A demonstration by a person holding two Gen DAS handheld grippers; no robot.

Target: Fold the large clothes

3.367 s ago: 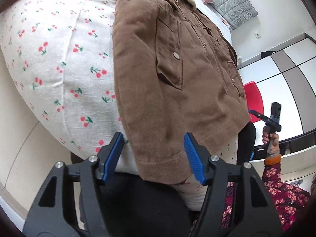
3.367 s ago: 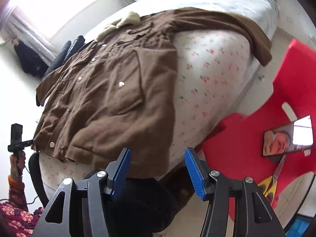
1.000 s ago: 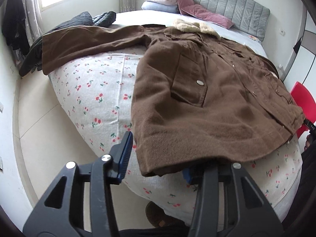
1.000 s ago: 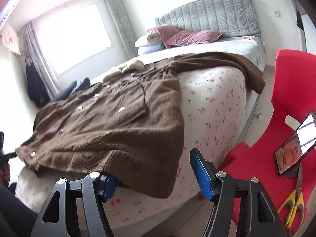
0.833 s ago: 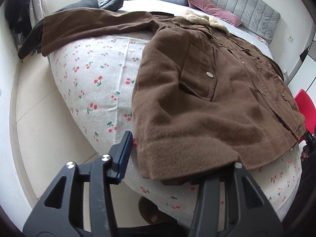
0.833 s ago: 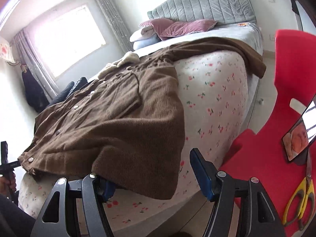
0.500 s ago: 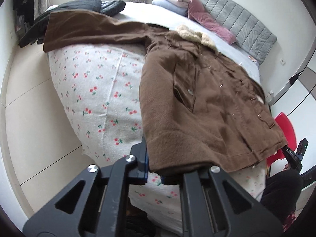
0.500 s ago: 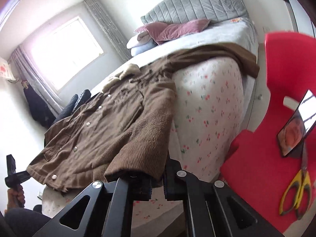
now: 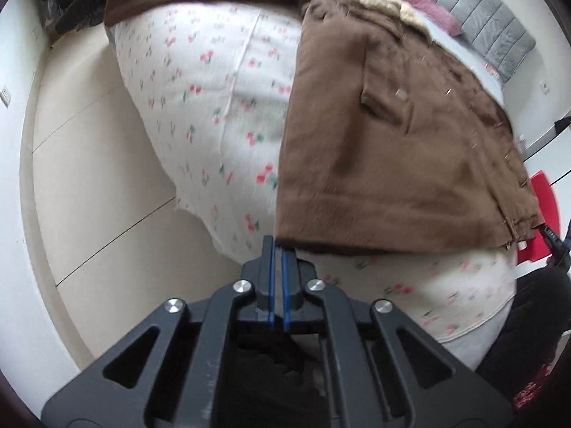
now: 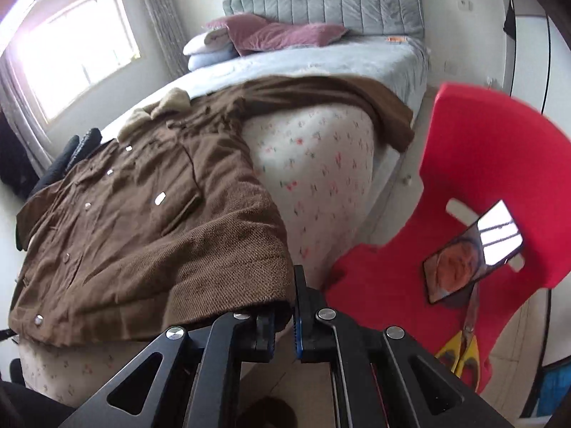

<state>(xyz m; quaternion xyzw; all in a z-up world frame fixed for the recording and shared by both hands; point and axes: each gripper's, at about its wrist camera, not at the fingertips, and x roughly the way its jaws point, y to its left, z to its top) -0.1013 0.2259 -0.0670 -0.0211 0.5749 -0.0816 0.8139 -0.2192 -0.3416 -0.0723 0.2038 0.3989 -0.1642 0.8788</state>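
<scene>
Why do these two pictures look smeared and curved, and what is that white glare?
Left wrist view: motion blur smears the cherry-print sheet and brown coat. Right wrist view: sharper, but the window is blown out white. Both views: the fisheye lens bends the bed and darkens the corners.

Black tool [image 9: 277, 249] frames, blue pads [image 9: 272, 278], silver screws; dark floral sleeve [image 9: 531, 388].

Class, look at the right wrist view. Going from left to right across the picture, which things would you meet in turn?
Window → brown coat → cherry-print bed cover → red chair with a phone propped on it.
</scene>
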